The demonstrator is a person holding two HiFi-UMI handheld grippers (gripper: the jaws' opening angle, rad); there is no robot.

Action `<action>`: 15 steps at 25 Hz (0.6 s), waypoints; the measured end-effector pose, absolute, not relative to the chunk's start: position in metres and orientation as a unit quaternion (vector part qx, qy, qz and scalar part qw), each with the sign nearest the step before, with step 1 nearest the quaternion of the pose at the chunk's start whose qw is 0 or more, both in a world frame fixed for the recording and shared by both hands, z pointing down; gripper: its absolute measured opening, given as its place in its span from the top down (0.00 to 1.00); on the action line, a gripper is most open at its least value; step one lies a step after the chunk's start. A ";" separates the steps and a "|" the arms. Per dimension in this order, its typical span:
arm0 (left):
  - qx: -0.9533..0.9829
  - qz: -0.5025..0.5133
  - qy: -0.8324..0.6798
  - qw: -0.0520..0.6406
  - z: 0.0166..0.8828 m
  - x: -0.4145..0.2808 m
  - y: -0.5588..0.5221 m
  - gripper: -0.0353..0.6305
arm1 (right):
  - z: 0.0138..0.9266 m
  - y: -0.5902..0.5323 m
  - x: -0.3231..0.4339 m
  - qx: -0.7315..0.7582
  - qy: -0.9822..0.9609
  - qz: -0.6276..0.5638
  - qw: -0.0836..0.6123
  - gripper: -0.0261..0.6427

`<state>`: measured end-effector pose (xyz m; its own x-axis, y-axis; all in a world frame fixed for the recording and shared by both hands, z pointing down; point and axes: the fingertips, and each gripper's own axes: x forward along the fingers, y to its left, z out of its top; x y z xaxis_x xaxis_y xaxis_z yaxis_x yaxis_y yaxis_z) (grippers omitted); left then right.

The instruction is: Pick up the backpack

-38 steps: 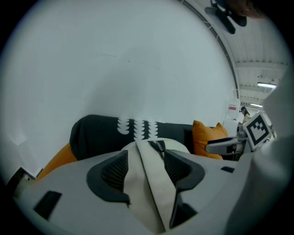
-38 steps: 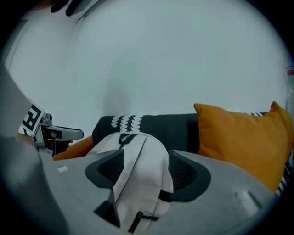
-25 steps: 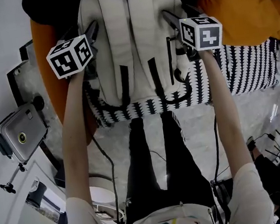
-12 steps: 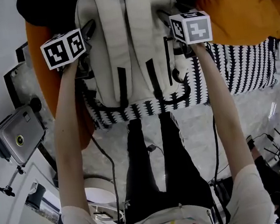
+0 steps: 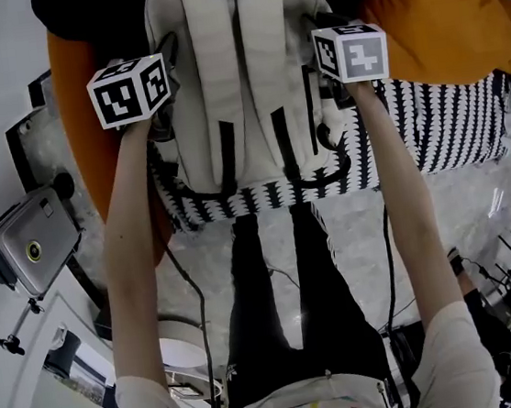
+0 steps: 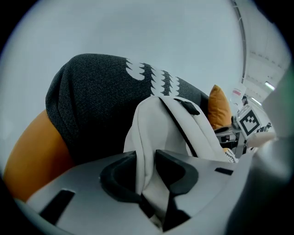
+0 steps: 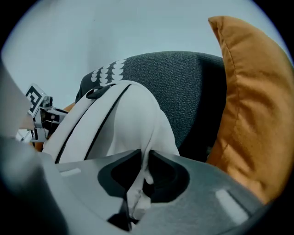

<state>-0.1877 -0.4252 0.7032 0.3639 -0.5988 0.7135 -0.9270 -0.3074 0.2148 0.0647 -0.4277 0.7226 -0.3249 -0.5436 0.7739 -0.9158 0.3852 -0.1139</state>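
My left tongs [image 6: 147, 160] had just been closing. Their jaws stood nearly together, pinching a fold of pale fabric at the backpack's [image 5: 239, 71] left side. My right tongs [image 7: 144, 161] had just been closing too, and their jaws were drawn in tight on a fold of fabric at the backpack's right side. The backpack lay straps-up on the black-and-white patterned cover [image 5: 431, 131]. Its bottom end was close to the cover's near edge and its top end rested against the dark grey cushion [image 6: 92, 101] at the far edge. An orange cushion [image 5: 426, 11] sat just beside it toward the cover's right end.
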 end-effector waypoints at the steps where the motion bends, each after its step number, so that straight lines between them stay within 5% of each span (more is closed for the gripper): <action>1: 0.763 0.267 -0.503 0.306 0.703 -0.187 -0.424 0.77 | 0.722 -0.427 0.065 0.479 -0.764 0.276 0.333 0.88; 15: 0.761 0.259 -0.553 0.219 0.679 -0.187 -0.415 0.85 | 0.693 -0.416 0.062 0.498 -0.783 0.200 0.315 0.92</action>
